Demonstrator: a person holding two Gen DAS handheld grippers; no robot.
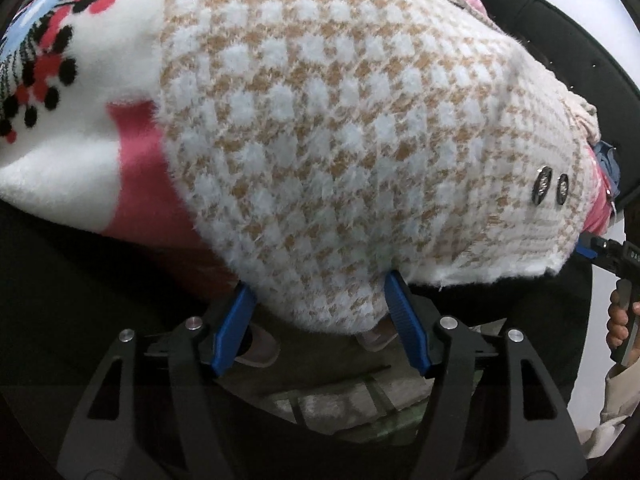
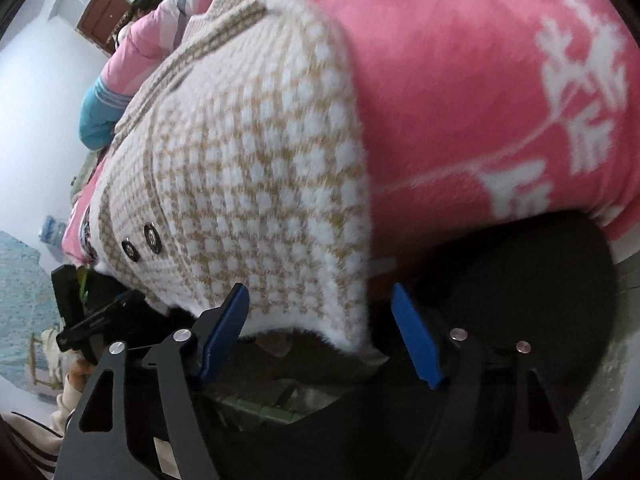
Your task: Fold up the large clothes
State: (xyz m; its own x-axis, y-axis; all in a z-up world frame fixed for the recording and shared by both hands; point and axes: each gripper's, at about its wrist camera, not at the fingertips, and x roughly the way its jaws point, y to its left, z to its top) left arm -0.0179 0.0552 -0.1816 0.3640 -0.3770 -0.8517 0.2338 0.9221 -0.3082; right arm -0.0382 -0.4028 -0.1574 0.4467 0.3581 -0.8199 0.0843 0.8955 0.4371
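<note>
A fluffy white-and-tan houndstooth sweater (image 1: 340, 140) lies spread over a bed, its two dark buttons (image 1: 552, 190) near the right hem. My left gripper (image 1: 320, 296) stands at its near hem with the cloth hanging loosely between the two blue fingers, the jaws apart. In the right wrist view the same sweater (image 2: 248, 180) runs up the middle, with the buttons (image 2: 140, 242) at the left. My right gripper (image 2: 320, 300) is open at the sweater's lower corner: the left finger (image 2: 228, 316) touches the fabric and the right finger (image 2: 412, 328) stands clear of it.
A pink blanket with white snowflakes (image 2: 460, 100) lies under the sweater, and a white blanket with red and black dots (image 1: 60, 60) lies at the left. A hand (image 1: 620, 320) holds the other gripper's handle. Another person in a pink jacket (image 2: 148, 40) sits by a brown door (image 2: 102, 16).
</note>
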